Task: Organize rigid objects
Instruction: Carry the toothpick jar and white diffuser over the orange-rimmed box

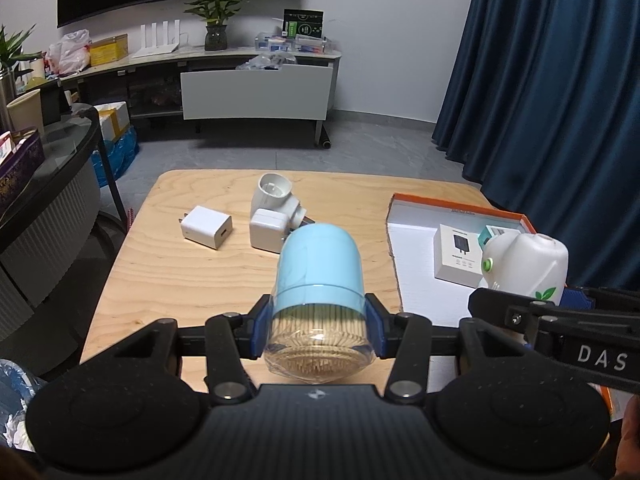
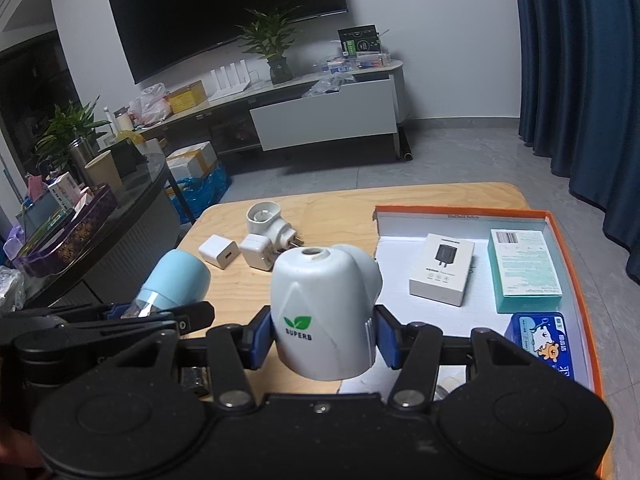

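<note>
While three plugs (image 1: pixel 256 220) remain loose on the table (image 1: pixel 168 280) at 11 o'clock, the left gripper (image 1: pixel 316 330) is clamped on a toothpick jar (image 1: pixel 318 276) and the right gripper (image 2: pixel 322 340) on a white bottle (image 2: pixel 320 304); three boxes already sit in the tray (image 2: pixel 576 264) at 2 o'clock.

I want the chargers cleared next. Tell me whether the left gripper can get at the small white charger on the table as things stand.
Probably not yet. The path to the small white charger looks clear across the bare table, but the left gripper has its jaws shut on the blue-capped toothpick jar, so that must be set down first.
</note>
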`<state>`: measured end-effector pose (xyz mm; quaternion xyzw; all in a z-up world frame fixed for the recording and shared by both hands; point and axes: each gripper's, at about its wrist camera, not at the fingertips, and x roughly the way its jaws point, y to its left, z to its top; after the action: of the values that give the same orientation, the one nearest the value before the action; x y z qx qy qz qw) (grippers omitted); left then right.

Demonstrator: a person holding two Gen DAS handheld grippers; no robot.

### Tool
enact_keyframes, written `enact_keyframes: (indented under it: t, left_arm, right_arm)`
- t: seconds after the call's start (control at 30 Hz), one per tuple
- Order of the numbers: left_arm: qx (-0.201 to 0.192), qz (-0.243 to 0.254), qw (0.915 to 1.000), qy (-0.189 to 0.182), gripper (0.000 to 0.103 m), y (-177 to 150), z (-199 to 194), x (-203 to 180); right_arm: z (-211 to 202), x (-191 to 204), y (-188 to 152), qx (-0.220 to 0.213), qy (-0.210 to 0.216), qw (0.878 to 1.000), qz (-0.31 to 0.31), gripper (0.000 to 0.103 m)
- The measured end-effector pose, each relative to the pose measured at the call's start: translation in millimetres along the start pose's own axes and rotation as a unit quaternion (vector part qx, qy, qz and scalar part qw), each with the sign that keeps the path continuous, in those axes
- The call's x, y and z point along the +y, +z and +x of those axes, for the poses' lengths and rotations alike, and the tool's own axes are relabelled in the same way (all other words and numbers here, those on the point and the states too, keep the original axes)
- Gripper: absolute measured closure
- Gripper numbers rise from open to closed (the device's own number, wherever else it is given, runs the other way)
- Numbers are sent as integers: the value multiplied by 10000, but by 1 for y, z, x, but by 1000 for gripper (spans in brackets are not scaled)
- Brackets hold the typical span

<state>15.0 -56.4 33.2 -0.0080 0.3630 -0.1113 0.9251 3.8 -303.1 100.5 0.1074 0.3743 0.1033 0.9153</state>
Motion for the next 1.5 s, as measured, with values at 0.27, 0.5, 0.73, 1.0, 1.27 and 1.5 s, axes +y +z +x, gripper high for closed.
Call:
enact_keyframes:
  t: [0.27, 0.5, 0.73, 1.0, 1.27, 1.5]
  left_arm:
    - [24, 84, 9999, -56, 55, -1, 1, -9]
    - [43, 140, 9998, -134, 55, -1, 2, -16]
    - [46, 225, 9995, -230, 55, 0, 4, -25]
    - [78, 329, 9989, -327, 55, -2, 7, -34]
    - [88, 427, 9980, -465, 55, 0, 9, -46]
    - [113, 527, 9966, -629, 55, -1, 11, -60]
  right_arm:
    - [-4, -9, -1, -33, -69, 9999, 82, 39]
    - [-8, -16, -1, -64, -120, 9998, 139, 39]
    - [-11, -24, 0, -111, -226, 9995, 201, 39]
    - [-15, -32, 0, -143, -306, 9991, 271, 39]
    - [-20, -43, -1, -180, -413, 9983, 367, 39]
    - [-27, -57, -2, -242, -564, 9969, 485, 39]
